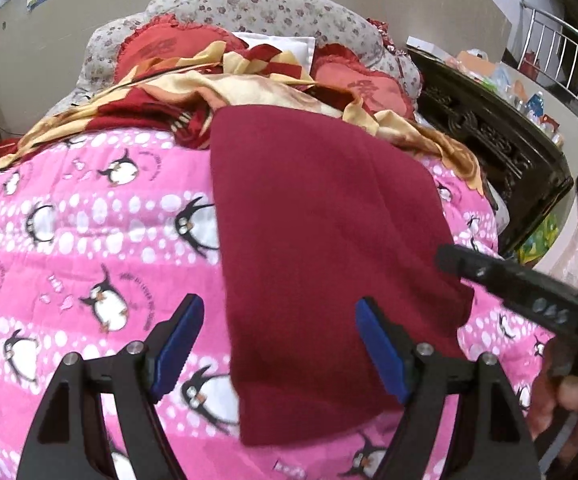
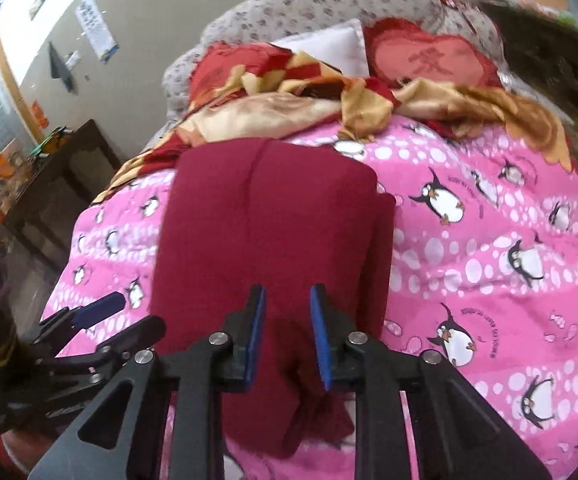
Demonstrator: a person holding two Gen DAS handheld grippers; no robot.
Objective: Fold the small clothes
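A dark red garment (image 1: pixel 321 220) lies folded into a long strip on a pink penguin quilt (image 1: pixel 89 240). My left gripper (image 1: pixel 281 304) is open wide above the strip's near left edge, one blue pad over the quilt and the other over the cloth, with nothing held. The right gripper's black finger (image 1: pixel 489 276) reaches in from the right at the garment's edge. In the right wrist view the garment (image 2: pixel 269 208) runs away from me and its near end is bunched. My right gripper (image 2: pixel 287 292) hovers over that end, with a narrow gap between the pads, which press on nothing. The left gripper (image 2: pixel 101 312) shows at the lower left.
A crumpled gold and red blanket (image 1: pixel 249 92) and red heart pillows (image 2: pixel 429 60) lie beyond the garment, against a floral headboard (image 1: pixel 249 8). A dark carved cabinet (image 1: pixel 489 140) stands right of the bed and a dark side table (image 2: pixel 61 176) left of it. A person's hand (image 1: pixel 569 400) holds the right gripper.
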